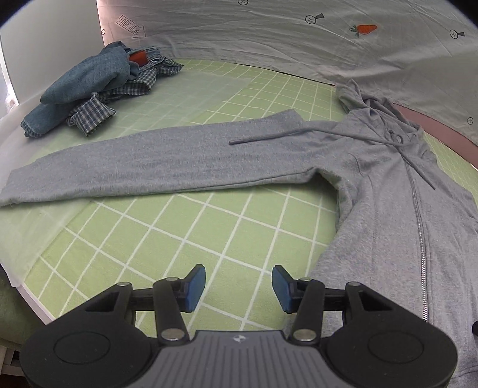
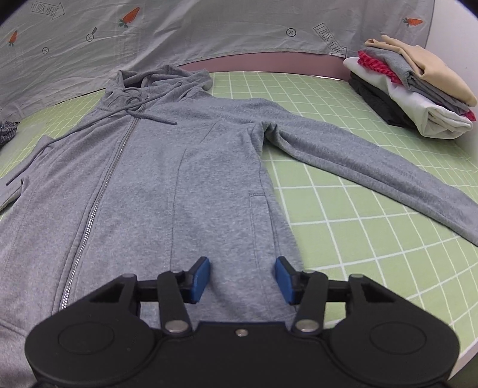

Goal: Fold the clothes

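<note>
While both grippers hover low, fingers spread wide and holding nothing | left gripper (image 1: 239, 286) over green checked sheet (image 1: 167, 238), beside hoodie hem | right gripper (image 2: 242, 279) above grey zip hoodie (image 2: 167, 179), lying flat, sleeves out | backdrop cloth (image 2: 209, 27) printed "LOOK HERE" | folded stack (image 2: 418, 89) far right.
</note>
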